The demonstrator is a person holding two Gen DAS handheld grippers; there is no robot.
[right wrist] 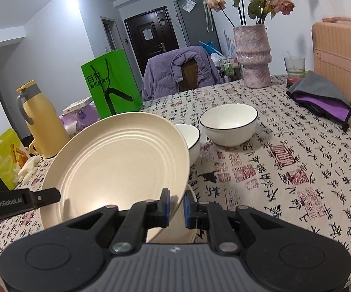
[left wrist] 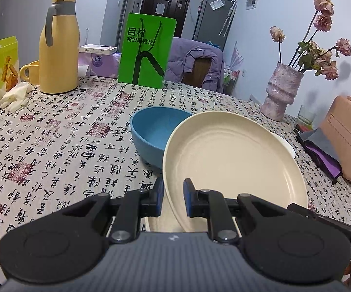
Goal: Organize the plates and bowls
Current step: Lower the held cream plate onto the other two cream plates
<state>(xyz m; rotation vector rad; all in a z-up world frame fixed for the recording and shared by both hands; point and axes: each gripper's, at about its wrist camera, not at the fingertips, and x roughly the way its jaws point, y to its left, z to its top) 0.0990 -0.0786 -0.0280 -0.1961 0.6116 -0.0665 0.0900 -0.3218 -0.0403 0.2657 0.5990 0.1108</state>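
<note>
Above the patterned tablecloth, both tools angle downward, pinching one tilted cream plate

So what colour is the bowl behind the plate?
Blue bowl, clearest in the left wrist view.

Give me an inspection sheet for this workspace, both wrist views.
Surface: table under calligraphy-print tablecloth.
Job's things: cream plate held tilted over another cream plate lying beneath; blue bowl; two white bowls.
Clutter: yellow jug, yellow mug, green bag, vase of dried flowers, drinking glass, pink case, folded grey-purple cloth, gloves.
Grippers: left gripper and right gripper each clamp the tilted plate's rim.
Cables: nothing seen.
Surroundings: chair with purple jacket, dark door, fridge.
</note>
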